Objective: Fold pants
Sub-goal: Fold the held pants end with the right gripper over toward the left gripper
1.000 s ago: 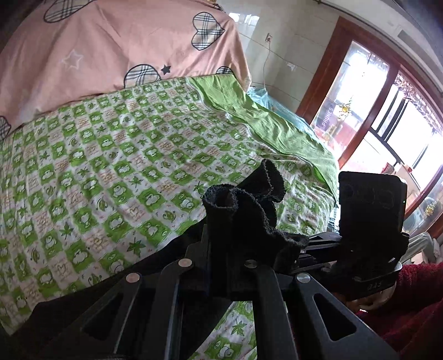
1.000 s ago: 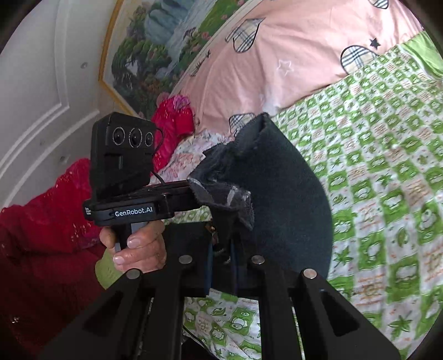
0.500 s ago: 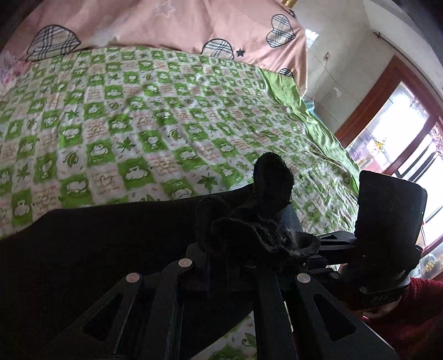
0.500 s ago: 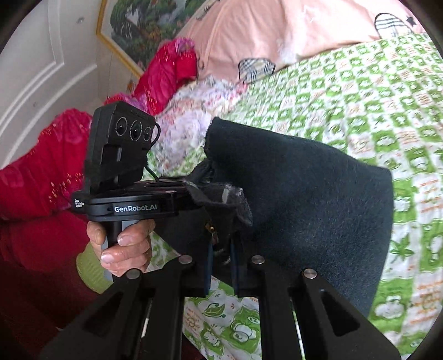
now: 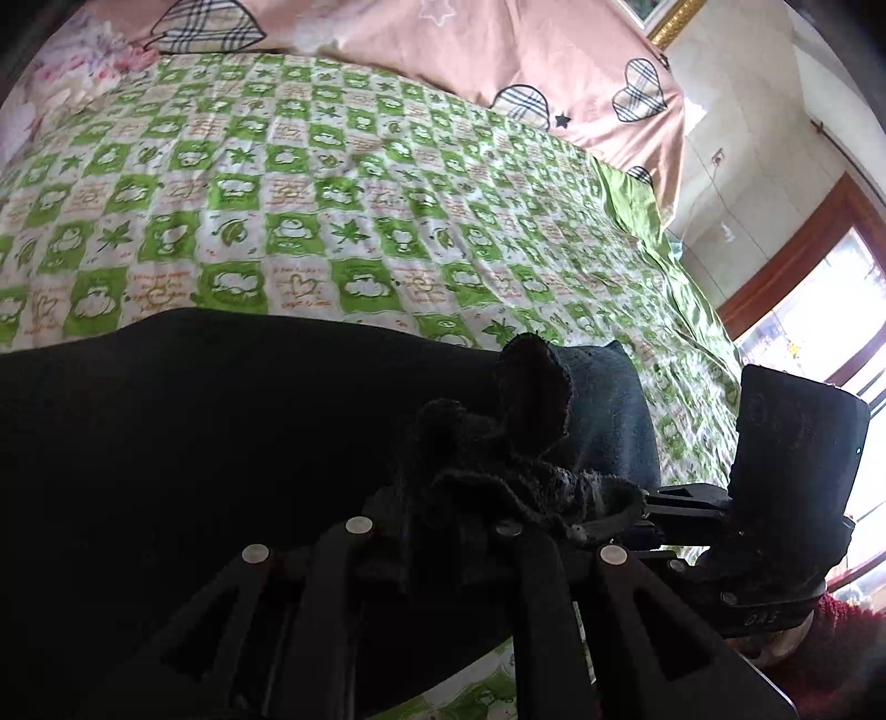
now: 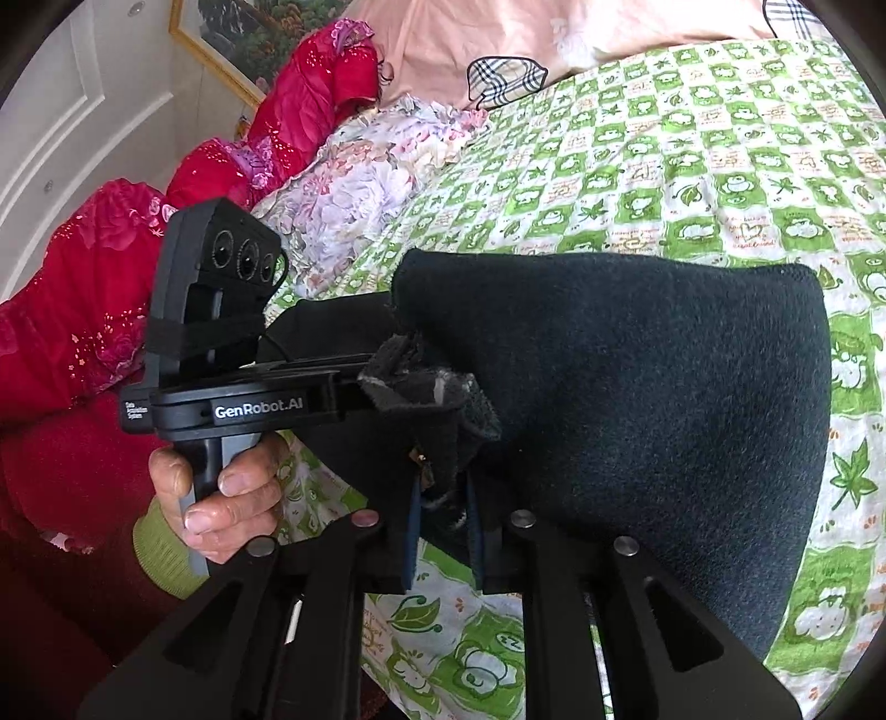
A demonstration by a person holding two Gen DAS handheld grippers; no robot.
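Left gripper [image 5: 443,531] and right gripper [image 6: 443,515]: jaws opening, bunched hem of dark fleecy fabric pants [image 6: 637,399] between both. Pants draped on green-checked cotton bedsheet [image 5: 332,221], near edge of bed. Soft, limp, light, non-slippery; grasp at corners or hems.

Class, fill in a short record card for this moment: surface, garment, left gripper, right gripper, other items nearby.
surface: bed sheet, green and white checks
garment: dark pants, lying on the sheet
left gripper: jaws opening, bunched pants edge between them
right gripper: jaws opening, pants edge between them
nearby: pink quilt; red cloth; floral pillow
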